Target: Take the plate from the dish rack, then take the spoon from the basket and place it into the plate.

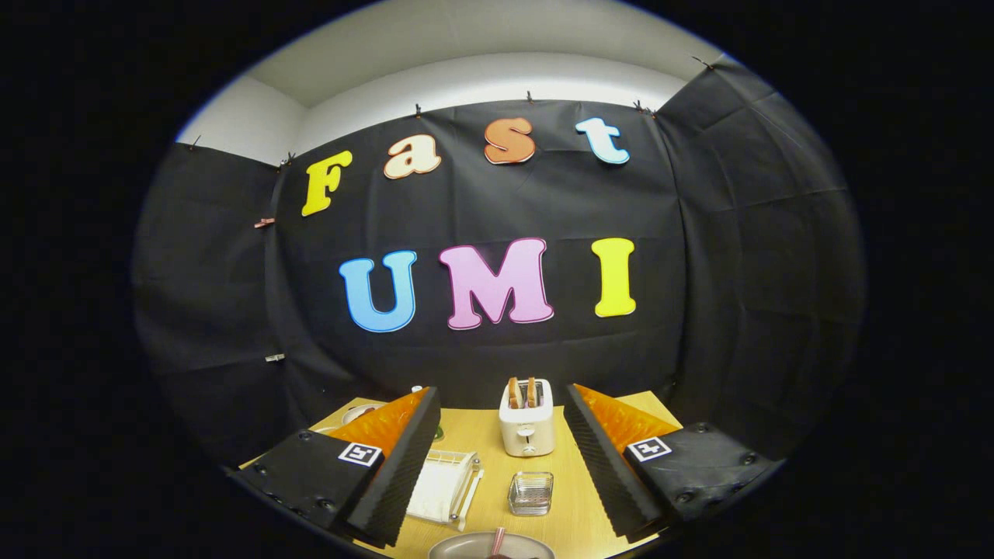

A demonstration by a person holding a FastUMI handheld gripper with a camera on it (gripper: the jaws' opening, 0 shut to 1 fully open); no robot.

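Pale yellow wood is seen as the surface of the worktop (571, 505), viewed from the gripper camera looking forward along the gripper (501, 466). The two black ribbed fingers (404, 473) with orange backing are spread wide apart and released; nothing is held between them.

Between the fingers, toward the far edge of the worktop, a white two-slot toaster (527, 423) is noted, upright, with two brown slices of toast (521, 392) standing in its slots. Nearer than the toaster, a small square wire mesh basket (531, 493) is recorded on the worktop; whether anything lies in it cannot be told. Just beside the left finger, a white wire dish rack (446, 487) is seen, partly hidden by that finger; its contents cannot be made out.

Closest to the camera, between the finger bases, the rim of a grey round plate (466, 546) is observed, cut off by the lower limit of the view. A pinkish spoon handle (498, 541) is seen resting in the plate, pointing away from the camera; the bowl of the spoon is hidden.

Behind the left finger, part of a white round object (359, 411) is glimpsed; its nature cannot be told.
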